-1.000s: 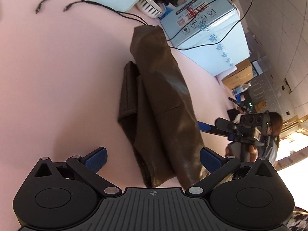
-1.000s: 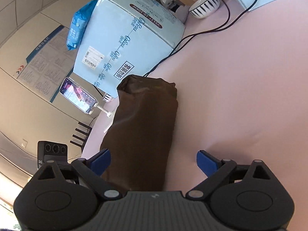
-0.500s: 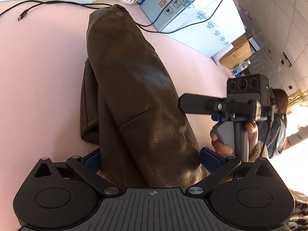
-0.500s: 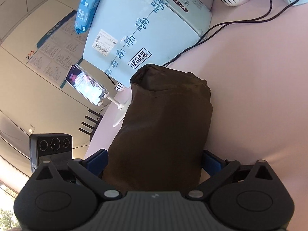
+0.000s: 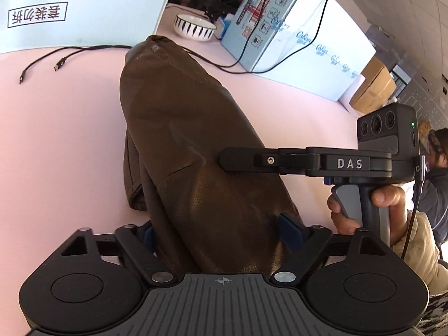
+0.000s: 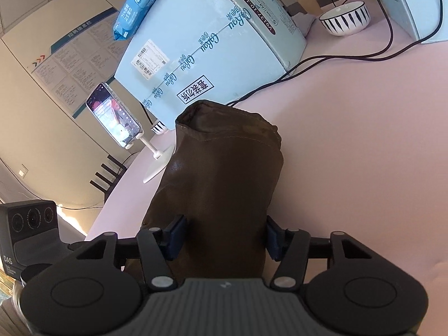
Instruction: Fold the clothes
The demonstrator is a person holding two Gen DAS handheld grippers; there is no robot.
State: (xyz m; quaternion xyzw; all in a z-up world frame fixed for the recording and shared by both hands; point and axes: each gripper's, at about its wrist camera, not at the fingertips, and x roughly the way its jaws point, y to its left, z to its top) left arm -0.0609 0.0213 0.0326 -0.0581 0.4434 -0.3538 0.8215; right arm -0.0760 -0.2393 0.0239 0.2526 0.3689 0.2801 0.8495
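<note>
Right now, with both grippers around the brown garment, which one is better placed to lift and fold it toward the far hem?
Probably the left gripper: it has just been closing on the near end of the brown garment. The right gripper, also closing on it, grips partway along, so it could only carry part.

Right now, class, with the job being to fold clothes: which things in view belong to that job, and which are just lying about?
Belongs to the job:
- brown leather garment
- left gripper, jaws closing onto it
- right gripper, jaws closing onto it

Just lying about:
- striped bowl
- light blue cartons
- black cables
- phone on a stand
</note>
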